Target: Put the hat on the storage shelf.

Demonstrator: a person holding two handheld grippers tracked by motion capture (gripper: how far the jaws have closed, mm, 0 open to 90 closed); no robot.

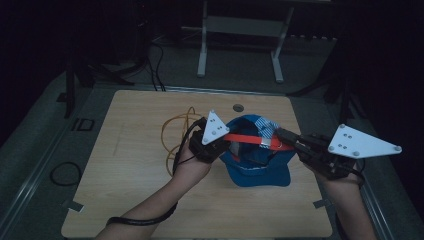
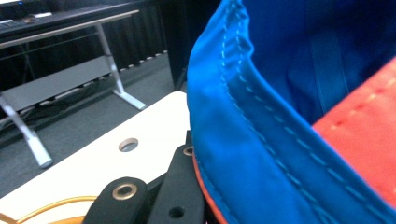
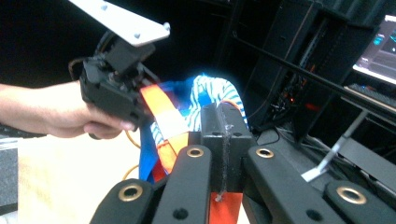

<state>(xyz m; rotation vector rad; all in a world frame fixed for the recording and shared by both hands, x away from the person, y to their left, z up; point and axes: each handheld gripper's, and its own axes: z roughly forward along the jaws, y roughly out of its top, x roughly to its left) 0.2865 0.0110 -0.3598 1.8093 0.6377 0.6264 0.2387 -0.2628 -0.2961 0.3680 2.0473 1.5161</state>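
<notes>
- A blue cap (image 1: 257, 160) is held up just above the middle of the wooden table (image 1: 125, 175), with an orange strap (image 1: 245, 138) stretched across its opening.
- The left gripper (image 1: 220, 145) is clamped on the cap's rim beside one strap end; its jaws are seen tight against blue fabric (image 2: 243, 154).
- The right gripper (image 1: 287, 137) is closed on the other strap end (image 3: 224, 207), presumably so the strap is kept taut.
- A yellow cable (image 1: 172, 131) is coiled on the table behind the left hand.
- Beyond the table, a dim room with a white metal stand (image 1: 202, 45) is seen.

Blue cap (image 1: 257, 167), seemingly upturned, with orange strap (image 1: 247, 138) stretched across.
</notes>
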